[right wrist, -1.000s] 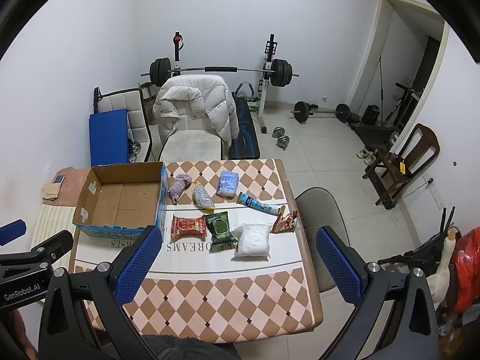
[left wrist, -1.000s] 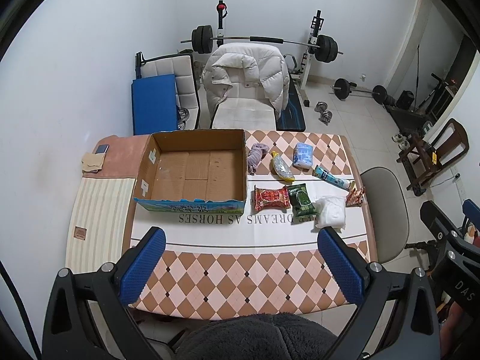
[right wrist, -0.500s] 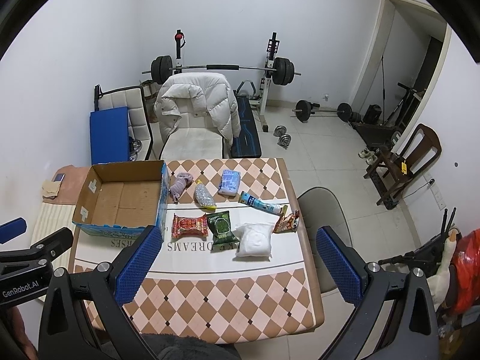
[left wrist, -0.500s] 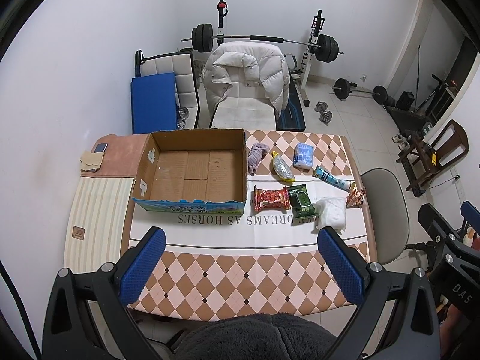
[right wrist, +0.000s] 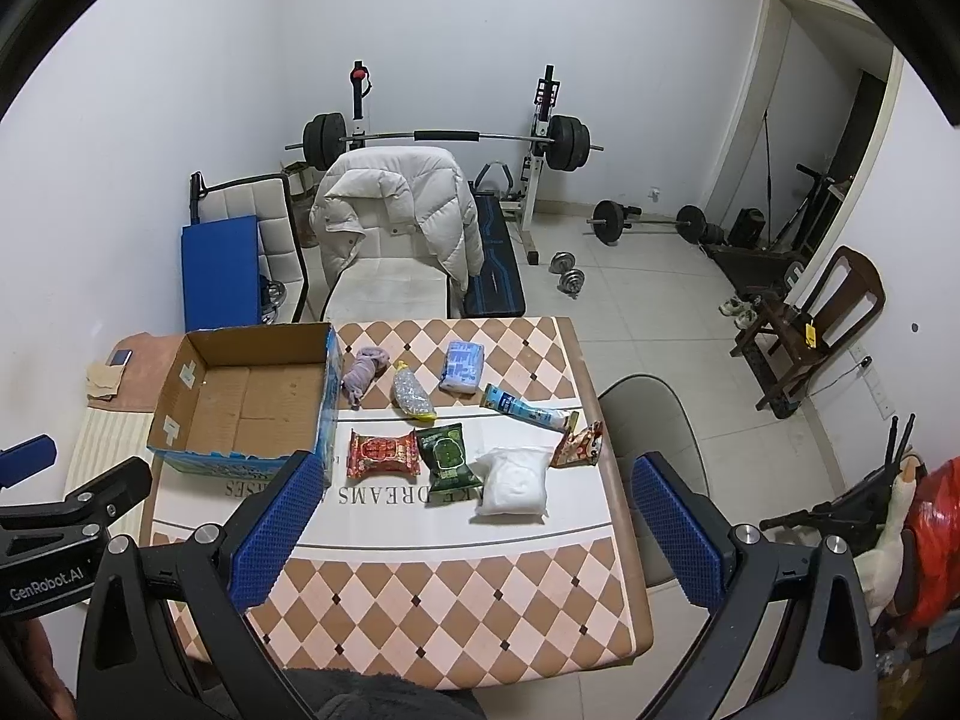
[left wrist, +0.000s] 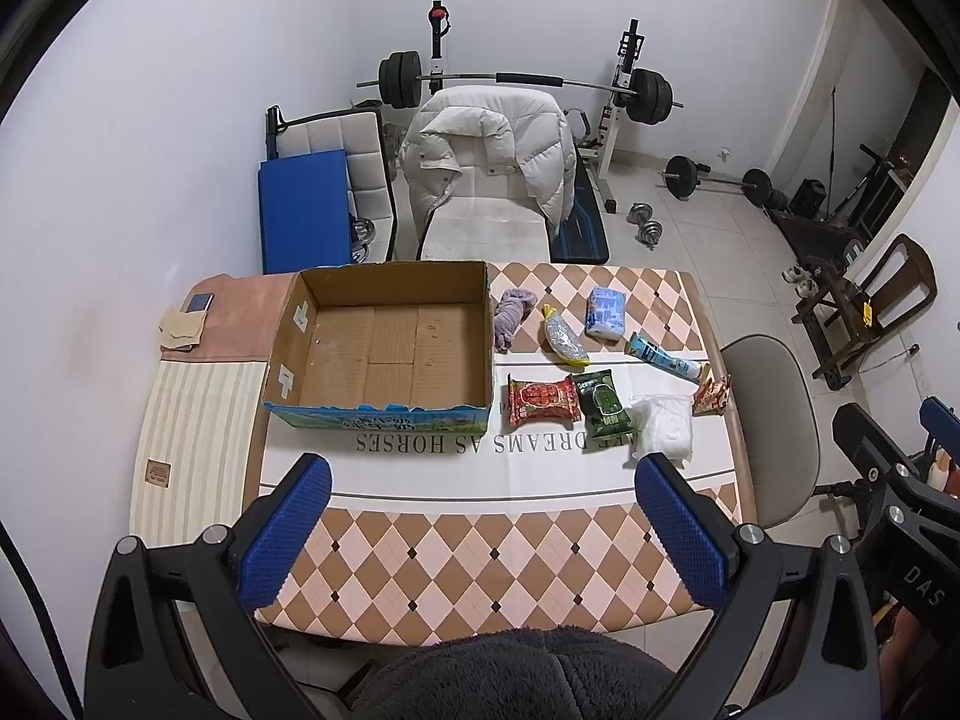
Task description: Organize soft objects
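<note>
Hovering above the checkered surface [left wrist: 480,546], the left tool [left wrist: 480,516] and right tool [right wrist: 474,510] both gape wide, gripping nothing. An open cardboard box [left wrist: 384,342] sits at ten o'clock. Beside it, toward two o'clock, lie a purple cloth [left wrist: 510,315], snack packets [left wrist: 543,399] and a white soft pack [left wrist: 663,429].

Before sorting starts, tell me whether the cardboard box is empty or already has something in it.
Empty. The cardboard box sits open-topped on the table, and its bare brown bottom shows in both views; the purple cloth and the packets lie outside it.
</note>
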The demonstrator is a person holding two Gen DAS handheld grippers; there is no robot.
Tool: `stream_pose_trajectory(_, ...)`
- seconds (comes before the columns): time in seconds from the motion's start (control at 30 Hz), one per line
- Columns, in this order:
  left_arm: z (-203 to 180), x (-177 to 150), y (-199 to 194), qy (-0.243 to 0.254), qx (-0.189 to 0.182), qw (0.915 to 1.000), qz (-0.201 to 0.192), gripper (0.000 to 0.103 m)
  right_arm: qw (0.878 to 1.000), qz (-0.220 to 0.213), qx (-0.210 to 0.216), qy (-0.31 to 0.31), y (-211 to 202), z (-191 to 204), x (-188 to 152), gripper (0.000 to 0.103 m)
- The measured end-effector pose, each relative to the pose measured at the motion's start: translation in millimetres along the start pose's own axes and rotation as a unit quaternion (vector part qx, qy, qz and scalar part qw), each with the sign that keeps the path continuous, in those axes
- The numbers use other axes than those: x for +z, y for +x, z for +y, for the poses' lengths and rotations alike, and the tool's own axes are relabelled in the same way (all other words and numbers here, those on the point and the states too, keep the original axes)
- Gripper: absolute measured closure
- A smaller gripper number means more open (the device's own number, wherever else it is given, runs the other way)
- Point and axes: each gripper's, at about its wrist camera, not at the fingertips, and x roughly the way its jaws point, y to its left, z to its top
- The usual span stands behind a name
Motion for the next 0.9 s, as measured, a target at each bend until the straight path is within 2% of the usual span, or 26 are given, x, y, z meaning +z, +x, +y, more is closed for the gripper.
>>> stream_pose_trajectory(0.9,-1.4,-3.4,-2.0,-0.003,0.001,1.0,-0.003,0.0,1.0,-0.007,-0.002,-0.008,-3.7,5.6,6.0,0.0)
